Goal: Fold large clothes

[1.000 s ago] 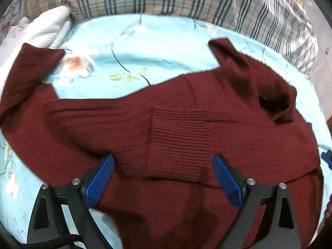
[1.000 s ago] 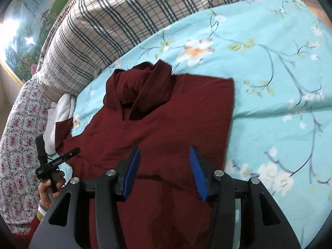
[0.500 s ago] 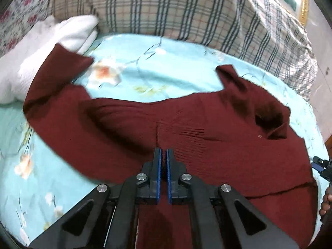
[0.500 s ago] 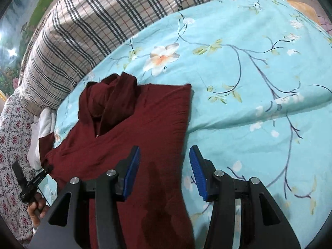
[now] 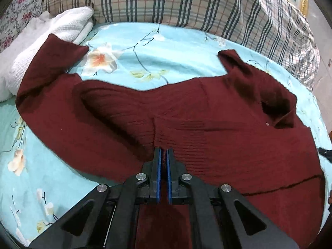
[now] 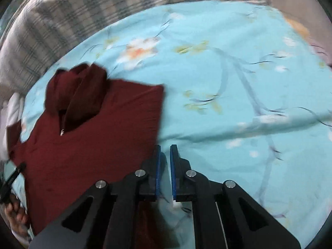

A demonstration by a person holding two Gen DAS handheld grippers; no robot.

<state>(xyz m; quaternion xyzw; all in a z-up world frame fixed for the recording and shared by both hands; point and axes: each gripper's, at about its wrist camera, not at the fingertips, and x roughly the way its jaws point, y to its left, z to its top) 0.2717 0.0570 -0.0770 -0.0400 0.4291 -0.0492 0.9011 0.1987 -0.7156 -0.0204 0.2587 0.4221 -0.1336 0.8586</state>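
A dark red ribbed sweater [image 5: 207, 128] lies spread on the floral blue bedsheet [image 5: 145, 54], collar to the right, one sleeve [image 5: 47, 62] reaching onto a white towel. My left gripper [image 5: 163, 155] is shut on a fold of the sweater near its middle. In the right wrist view, which is blurred, the sweater [image 6: 89, 145] lies at left with its right side folded in. My right gripper [image 6: 165, 151] is nearly closed, at the sweater's right edge over the sheet [image 6: 228, 103]. Whether it pinches fabric is unclear.
A plaid pillow [image 5: 186, 4] runs along the far side of the bed. A white knitted towel [image 5: 41, 41] lies at the far left. Floral fabric [image 5: 18, 10] sits at the far left corner. The other hand and gripper [image 6: 10, 182] show at the left edge.
My left gripper closed on the sweater's fold and stayed shut. My right gripper slid right to the sweater's edge and its jaws narrowed from wide open to a small gap.
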